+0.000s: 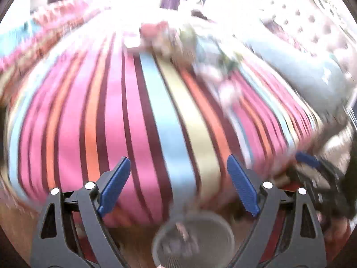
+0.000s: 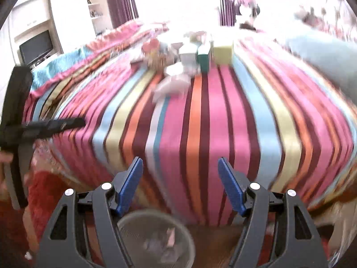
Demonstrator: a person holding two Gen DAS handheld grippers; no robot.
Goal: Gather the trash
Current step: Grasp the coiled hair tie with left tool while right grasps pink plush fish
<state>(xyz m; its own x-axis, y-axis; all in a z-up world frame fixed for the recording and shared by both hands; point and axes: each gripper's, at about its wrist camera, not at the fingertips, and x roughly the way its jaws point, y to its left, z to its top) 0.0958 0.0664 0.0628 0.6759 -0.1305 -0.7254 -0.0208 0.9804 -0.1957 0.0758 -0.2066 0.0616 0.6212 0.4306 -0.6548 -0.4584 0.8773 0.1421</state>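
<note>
Striped satin-looking bedspread (image 2: 200,116) runs away from both grippers, and the trash sits at its far end: a loose heap of crumpled pale paper and wrappers (image 2: 171,82) lying just in front of some small cartons (image 2: 221,53), well apart from either tool. A mesh wastebasket (image 2: 154,239) stands on the floor right under the grippers, with a few scraps already in it. The left gripper (image 1: 178,183) has its blue pads spread wide with nothing between them; the right gripper (image 2: 180,186) is parted a little less, also empty. I'd judge the crumpled pieces light, soft and springy, so they should crush easily; pinching a raised fold in the middle of a wad looks safer than a thin edge. The cartons seem stiffer and might slide on the slick cloth
</note>
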